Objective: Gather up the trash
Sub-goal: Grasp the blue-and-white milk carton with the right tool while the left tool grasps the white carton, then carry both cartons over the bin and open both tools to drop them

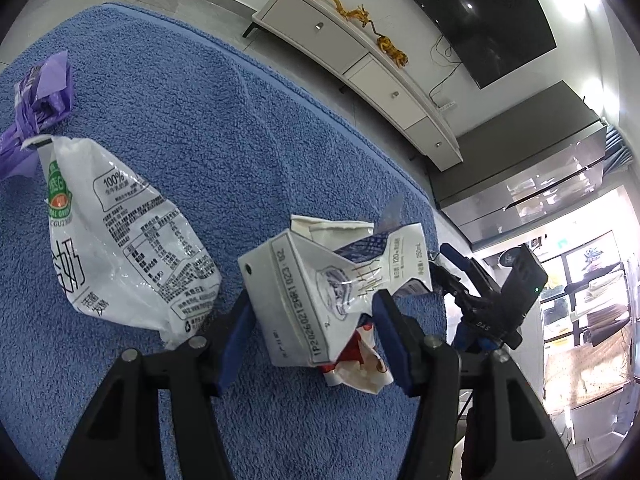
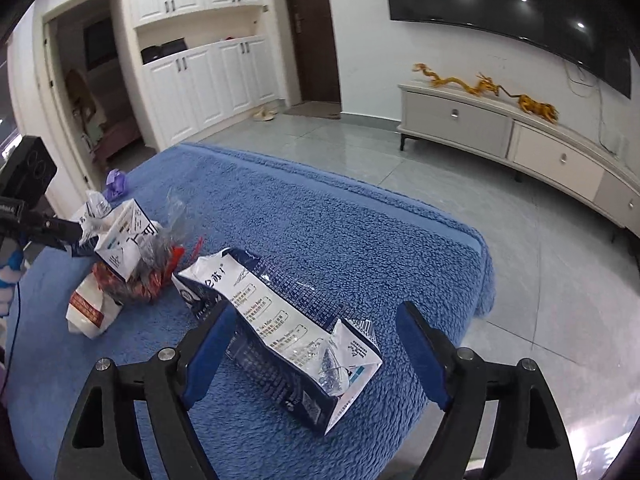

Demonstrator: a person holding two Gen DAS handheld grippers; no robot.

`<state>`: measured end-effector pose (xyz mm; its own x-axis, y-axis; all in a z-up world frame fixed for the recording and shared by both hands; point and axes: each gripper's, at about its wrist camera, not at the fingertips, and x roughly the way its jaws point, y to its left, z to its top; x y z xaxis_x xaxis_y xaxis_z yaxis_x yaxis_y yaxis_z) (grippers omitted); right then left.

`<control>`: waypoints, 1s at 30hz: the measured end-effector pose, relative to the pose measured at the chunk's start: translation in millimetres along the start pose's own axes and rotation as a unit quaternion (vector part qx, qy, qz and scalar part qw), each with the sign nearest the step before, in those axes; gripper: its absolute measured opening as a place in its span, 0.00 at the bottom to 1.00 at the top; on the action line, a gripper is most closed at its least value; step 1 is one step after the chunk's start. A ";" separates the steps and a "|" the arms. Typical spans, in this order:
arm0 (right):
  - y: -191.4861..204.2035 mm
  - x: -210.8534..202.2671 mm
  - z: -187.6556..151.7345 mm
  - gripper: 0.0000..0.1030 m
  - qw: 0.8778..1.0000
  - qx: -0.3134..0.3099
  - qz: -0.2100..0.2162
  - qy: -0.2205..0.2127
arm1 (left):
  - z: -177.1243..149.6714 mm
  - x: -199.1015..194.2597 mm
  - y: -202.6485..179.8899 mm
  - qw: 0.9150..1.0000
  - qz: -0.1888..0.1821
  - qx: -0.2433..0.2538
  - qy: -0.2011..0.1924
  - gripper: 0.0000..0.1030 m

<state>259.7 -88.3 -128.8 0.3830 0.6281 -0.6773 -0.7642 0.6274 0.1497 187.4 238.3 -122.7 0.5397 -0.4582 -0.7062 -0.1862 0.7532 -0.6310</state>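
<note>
Two crushed cartons hold the middle of the scene, each framed by a gripper. Between the blue pads of the left gripper [image 1: 316, 320] sits a white milk carton [image 1: 304, 288], dented and tilted, with a date code along its edge; the jaws stand apart on either side of it, and whether the pads touch it I cannot tell. Under its near end lies a red and white wrapper [image 1: 360, 364]. The right gripper [image 2: 316, 356] has its jaws wide apart around a flattened blue and white carton [image 2: 288, 328] lying on its side; the left pad is just beside the carton, the right pad clear of it. To the left of the milk carton lies a crumpled white bag [image 1: 120, 236] printed with text, and beyond that a purple bag [image 1: 36, 108]. All of this rests on a blue fleece blanket [image 1: 208, 120]. Past it are grey floor tiles, a white cabinet [image 2: 500, 136] bearing golden dragon figures [image 2: 484, 86], and a dark screen [image 2: 500, 4] on the wall.
</note>
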 end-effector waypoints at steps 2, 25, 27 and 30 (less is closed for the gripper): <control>-3.4 6.4 -2.2 0.82 1.000 -0.004 0.014 0.005 | 0.1 3.3 -0.9 1.000 -0.001 -0.003 0.000 0.54; 28.9 -28.0 -38.5 0.60 0.992 0.125 -0.029 0.004 | -20.0 -21.6 6.2 0.997 -0.036 -0.015 -0.071 0.31; 34.1 -37.9 -42.5 0.60 0.986 0.164 -0.033 -0.009 | -21.1 -31.6 6.9 0.996 -0.042 -0.012 -0.078 0.31; 38.3 -55.8 -50.2 0.60 0.974 0.221 -0.032 -0.037 | -21.8 -49.4 9.2 0.995 -0.047 -0.006 -0.090 0.31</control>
<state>183.0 -122.4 -121.4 0.4717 0.6021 -0.6442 -0.4455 0.7932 0.4152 141.1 257.6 -100.6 0.6928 -0.4337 -0.5762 -0.1379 0.7045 -0.6962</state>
